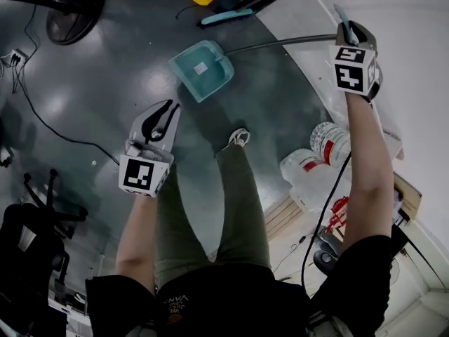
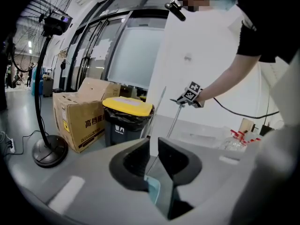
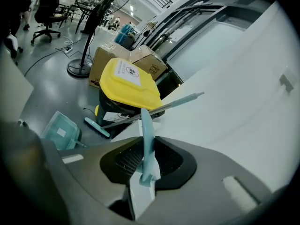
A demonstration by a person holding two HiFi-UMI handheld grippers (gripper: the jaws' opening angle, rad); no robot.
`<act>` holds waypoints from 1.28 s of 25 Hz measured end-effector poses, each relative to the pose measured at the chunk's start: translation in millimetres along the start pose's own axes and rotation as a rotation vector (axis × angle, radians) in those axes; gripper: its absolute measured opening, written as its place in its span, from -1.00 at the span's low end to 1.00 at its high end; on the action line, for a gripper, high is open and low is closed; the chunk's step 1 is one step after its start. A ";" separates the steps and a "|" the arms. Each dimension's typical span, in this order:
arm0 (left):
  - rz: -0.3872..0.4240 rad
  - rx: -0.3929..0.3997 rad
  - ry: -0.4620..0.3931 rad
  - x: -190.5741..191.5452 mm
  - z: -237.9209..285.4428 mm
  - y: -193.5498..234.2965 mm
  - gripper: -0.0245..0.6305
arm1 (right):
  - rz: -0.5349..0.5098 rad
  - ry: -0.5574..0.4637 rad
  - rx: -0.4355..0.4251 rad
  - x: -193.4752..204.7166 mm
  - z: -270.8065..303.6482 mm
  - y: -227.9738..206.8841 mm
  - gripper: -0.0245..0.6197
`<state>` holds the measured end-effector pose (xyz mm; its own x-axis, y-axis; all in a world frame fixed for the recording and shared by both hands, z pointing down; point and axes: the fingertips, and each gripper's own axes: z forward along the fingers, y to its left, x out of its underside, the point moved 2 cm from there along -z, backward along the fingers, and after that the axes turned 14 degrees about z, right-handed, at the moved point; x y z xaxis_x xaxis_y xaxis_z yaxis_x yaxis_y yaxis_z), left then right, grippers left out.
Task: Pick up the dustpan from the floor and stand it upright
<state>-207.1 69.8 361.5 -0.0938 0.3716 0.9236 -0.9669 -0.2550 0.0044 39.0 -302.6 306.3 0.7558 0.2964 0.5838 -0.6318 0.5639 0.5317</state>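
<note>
Head view: the teal dustpan (image 1: 201, 69) has its scoop down on the grey floor (image 1: 98, 83), just past the person's shoe (image 1: 239, 137). Its long handle (image 1: 280, 44) runs right, up to the right claw (image 1: 349, 30), which is clamped on the handle's teal end. The left claw (image 1: 163, 114) hangs near the scoop and holds nothing. The step looks like tipping the dustpan up by its handle. Next, I think, the handle must swing higher till the scoop stands by itself.

Left gripper view: the jaws stand a little apart, with only air between them. A brown box (image 2: 79, 116) has Chinese print, "高档座" as far as I can read. The bin (image 2: 123, 125) has a small white mark — too small to read.

Right gripper view: the jaws pinch the teal handle end. The scoop's white sticker (image 3: 61, 132) and the label on the yellow lid (image 3: 125, 74) cannot be read.
</note>
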 end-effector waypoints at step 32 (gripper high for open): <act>-0.017 0.043 -0.068 -31.3 2.4 -25.2 -0.77 | -0.150 -0.061 0.172 -21.0 -0.6 -61.9 -0.70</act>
<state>-179.2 62.5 333.4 -0.0594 0.3155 0.9471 -0.9569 -0.2881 0.0359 62.3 -343.3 260.8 0.8353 0.1691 0.5231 -0.5367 0.4572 0.7091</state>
